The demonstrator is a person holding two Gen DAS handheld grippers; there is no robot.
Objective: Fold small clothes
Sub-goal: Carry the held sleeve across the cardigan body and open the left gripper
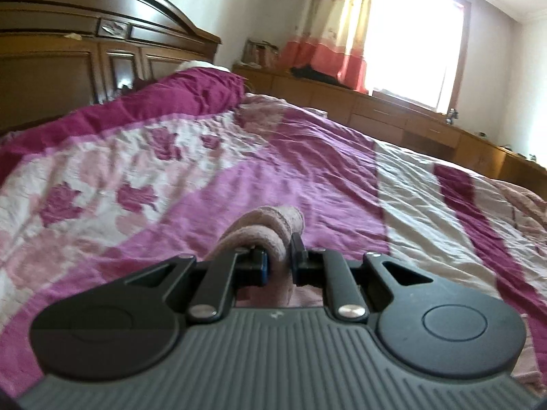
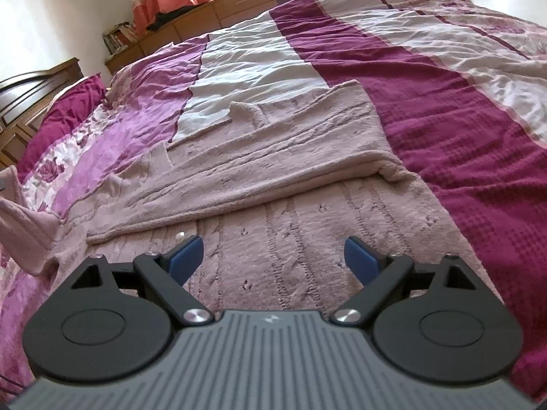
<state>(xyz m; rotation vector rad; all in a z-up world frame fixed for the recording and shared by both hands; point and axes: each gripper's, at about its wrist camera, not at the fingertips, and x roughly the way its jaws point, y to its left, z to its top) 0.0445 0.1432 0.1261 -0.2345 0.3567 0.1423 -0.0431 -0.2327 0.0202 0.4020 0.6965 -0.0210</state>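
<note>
A dusty-pink knitted sweater (image 2: 273, 157) lies spread on the bed, one part folded over its body. My right gripper (image 2: 273, 256) is open, its blue pads (image 2: 187, 254) wide apart just above the sweater's near part, holding nothing. My left gripper (image 1: 279, 256) is shut on a bunched edge of the same pink sweater (image 1: 266, 225), which loops over its fingertips and is lifted above the bedspread. That lifted piece shows at the left edge of the right wrist view (image 2: 24, 218).
The bed has a purple, magenta and white bedspread (image 1: 307, 157). A dark wooden headboard (image 1: 85, 44) stands at the far end. A low wooden cabinet (image 1: 393, 109) runs along the window wall, with curtains (image 1: 324, 34) above it.
</note>
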